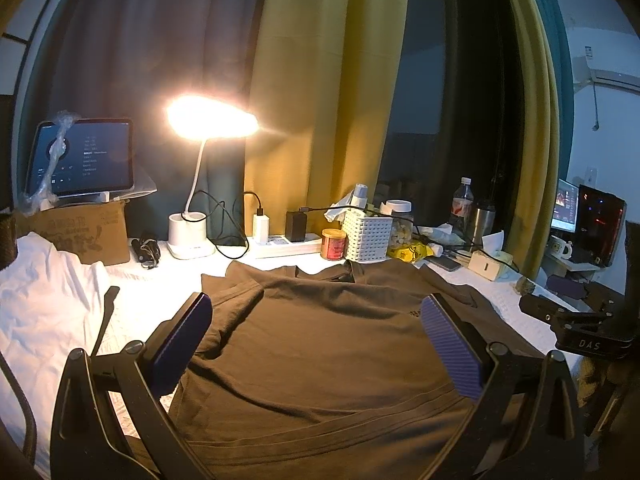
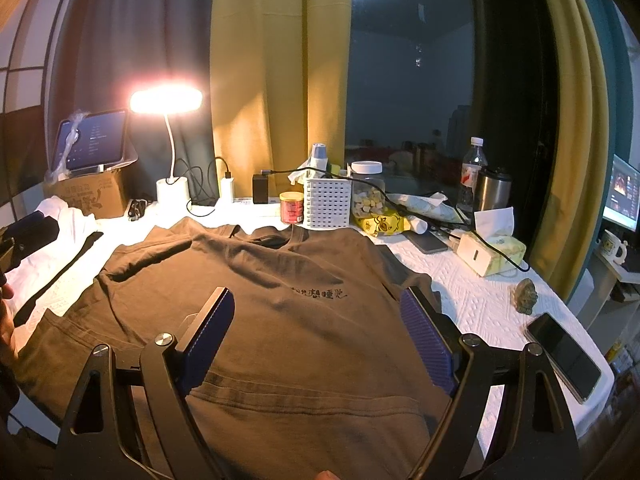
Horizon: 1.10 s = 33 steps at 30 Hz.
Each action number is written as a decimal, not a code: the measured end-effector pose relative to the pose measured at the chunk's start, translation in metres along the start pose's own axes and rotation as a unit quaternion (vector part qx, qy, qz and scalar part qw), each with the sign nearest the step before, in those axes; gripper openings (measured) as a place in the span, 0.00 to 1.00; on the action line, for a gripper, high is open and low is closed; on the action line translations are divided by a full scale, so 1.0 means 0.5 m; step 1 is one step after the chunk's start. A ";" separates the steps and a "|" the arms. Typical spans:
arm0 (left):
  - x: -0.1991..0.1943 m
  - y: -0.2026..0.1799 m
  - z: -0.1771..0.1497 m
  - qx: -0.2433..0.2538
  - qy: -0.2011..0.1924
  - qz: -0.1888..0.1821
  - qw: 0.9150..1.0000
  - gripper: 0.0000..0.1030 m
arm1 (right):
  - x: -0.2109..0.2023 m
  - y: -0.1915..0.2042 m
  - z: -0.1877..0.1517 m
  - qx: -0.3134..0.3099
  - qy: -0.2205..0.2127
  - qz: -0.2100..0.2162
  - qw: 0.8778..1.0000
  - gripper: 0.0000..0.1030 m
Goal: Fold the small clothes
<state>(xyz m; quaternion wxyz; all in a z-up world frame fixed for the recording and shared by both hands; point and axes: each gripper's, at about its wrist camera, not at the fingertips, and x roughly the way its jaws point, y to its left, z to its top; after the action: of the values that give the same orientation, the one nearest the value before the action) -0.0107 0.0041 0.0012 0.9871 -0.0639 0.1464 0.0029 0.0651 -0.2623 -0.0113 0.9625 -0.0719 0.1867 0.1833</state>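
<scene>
— Here, what is seen at the left of the table?

— A white garment [image 1: 44, 280] is seen crumpled at the left edge, beside a cardboard box [image 1: 86, 232] on which a lit tablet [image 1: 82, 158] is propped. A switched-on desk lamp [image 1: 192, 236] is stood just to the right of the box.

— And where is the clothing laid?

— A brown T-shirt [image 1: 320, 344] is spread flat, front up, on the white table cover [image 2: 480, 304], its collar pointed toward the curtains. A line of dark printed characters [image 2: 318, 293] is shown across the chest.

— How are the grippers held?

— The left gripper [image 1: 316, 344] is held above the shirt with its jaws spread wide; nothing is clasped between its purple pads [image 1: 452, 348]. The right gripper [image 2: 316, 340] is likewise held apart over the lower chest, with no cloth pinched.

— What is found further right?

— A white basket [image 2: 327, 204], a red tin [image 2: 291, 207] and a snack jar [image 2: 367, 192] are lined behind the collar. A tissue pack [image 2: 498, 250] is set near the right sleeve, and a dark phone [image 2: 564, 356] is laid at the right edge.
</scene>
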 end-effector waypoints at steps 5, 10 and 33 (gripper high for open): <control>0.000 0.004 0.001 0.000 0.000 -0.001 1.000 0.99 | -0.001 0.000 0.000 0.000 0.000 0.000 1.000 0.85; -0.004 0.011 0.000 -0.002 -0.001 -0.004 1.000 0.99 | -0.002 0.000 -0.002 0.000 0.001 0.000 1.000 0.85; -0.011 0.009 0.002 -0.009 -0.004 -0.008 1.000 0.99 | -0.002 -0.002 -0.002 0.001 0.002 0.001 1.000 0.85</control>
<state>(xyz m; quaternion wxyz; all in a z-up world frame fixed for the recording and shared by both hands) -0.0156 0.0087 0.0031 0.9871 -0.0739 0.1419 -0.0031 0.0642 -0.2635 -0.0118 0.9621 -0.0713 0.1885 0.1839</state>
